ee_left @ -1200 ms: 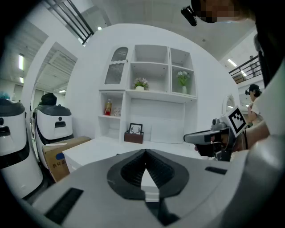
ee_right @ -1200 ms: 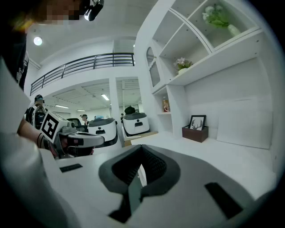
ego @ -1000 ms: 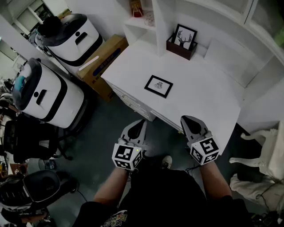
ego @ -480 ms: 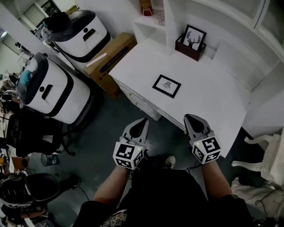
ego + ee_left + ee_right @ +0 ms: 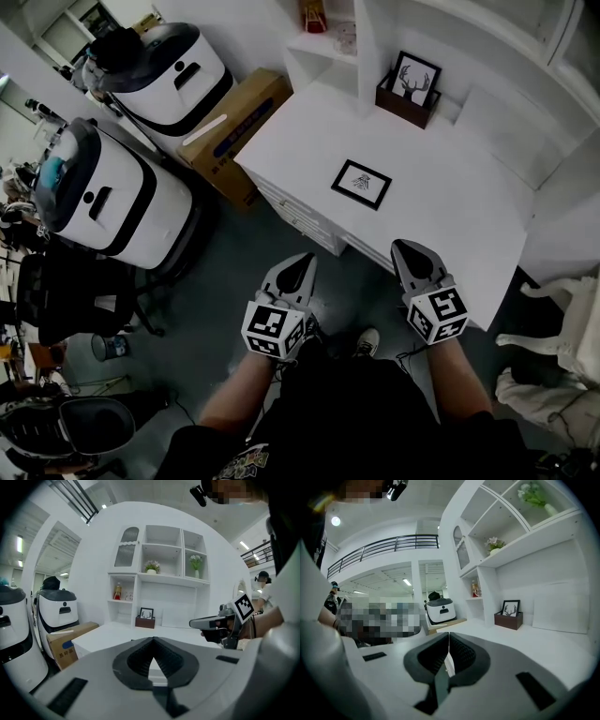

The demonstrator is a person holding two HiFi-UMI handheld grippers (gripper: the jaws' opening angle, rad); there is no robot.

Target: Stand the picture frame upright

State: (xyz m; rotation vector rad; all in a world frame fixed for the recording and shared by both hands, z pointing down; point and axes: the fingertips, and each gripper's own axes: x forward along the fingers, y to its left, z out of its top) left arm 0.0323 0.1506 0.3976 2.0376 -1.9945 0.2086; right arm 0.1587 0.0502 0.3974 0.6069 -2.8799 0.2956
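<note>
The white table [image 5: 450, 216] takes up the upper right of the head view. White shelves [image 5: 323, 47] rise along its far edge. To its left, on the dark floor [image 5: 234, 272], stand two big white machines with black trim, one nearer [image 5: 112, 202] and one farther back [image 5: 164, 70]. A long cardboard box [image 5: 234, 127] lies just beside the table's left corner, next to the farther machine.

The person stands at the table's near side with a tool in each hand, both held low and pointing toward the table. The left tool [image 5: 302, 259] hangs over the floor, short of the table edge. Its own view shows the jaws pressed together with nothing between them. The right tool [image 5: 405, 247] has its tip at the table's near edge. Its jaws are likewise pressed together and hold nothing.

At the back of the table, against the shelves, sits a small brown box [image 5: 405, 101] with an antler picture [image 5: 416, 77] standing upright in it.

The picture frame [image 5: 362, 184] lies flat and face up on the table. It is toward the table's left front side, well apart from both tools and from the brown box.
</note>
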